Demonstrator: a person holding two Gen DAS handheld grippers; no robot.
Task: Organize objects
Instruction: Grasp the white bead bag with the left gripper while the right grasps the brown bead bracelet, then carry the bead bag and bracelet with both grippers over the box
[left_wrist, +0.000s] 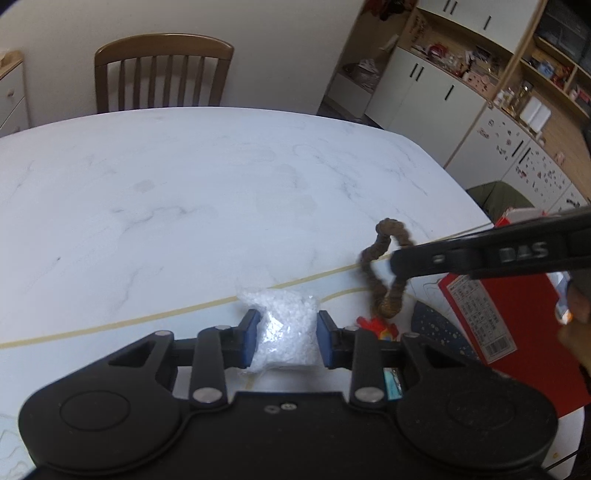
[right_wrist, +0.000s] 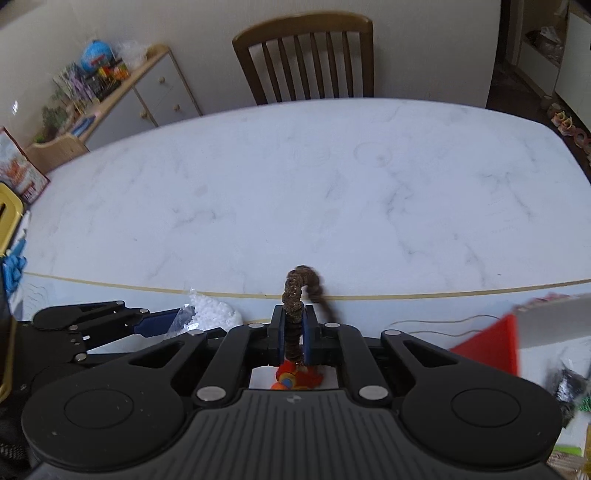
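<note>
A clear bag of white granules (left_wrist: 286, 332) sits between the blue pads of my left gripper (left_wrist: 287, 341), which is shut on it above the white marble table (left_wrist: 184, 192). The same bag (right_wrist: 210, 312) shows at the lower left of the right wrist view, with the left gripper (right_wrist: 155, 325) on it. My right gripper (right_wrist: 294, 332) is shut on a brown fuzzy loop, a scrunchie (right_wrist: 295, 295), which hangs in the air. In the left wrist view the scrunchie (left_wrist: 384, 266) dangles from the right gripper (left_wrist: 400, 264) at the right. A small red-orange toy (right_wrist: 291, 376) lies below it.
A red box (left_wrist: 517, 332) and a dark speckled item (left_wrist: 439, 332) lie at the table's right edge. A tan tape line (right_wrist: 406, 295) crosses the table. A wooden chair (right_wrist: 306, 59) stands at the far side. Shelves (left_wrist: 498, 74) and a sideboard (right_wrist: 122, 96) line the walls.
</note>
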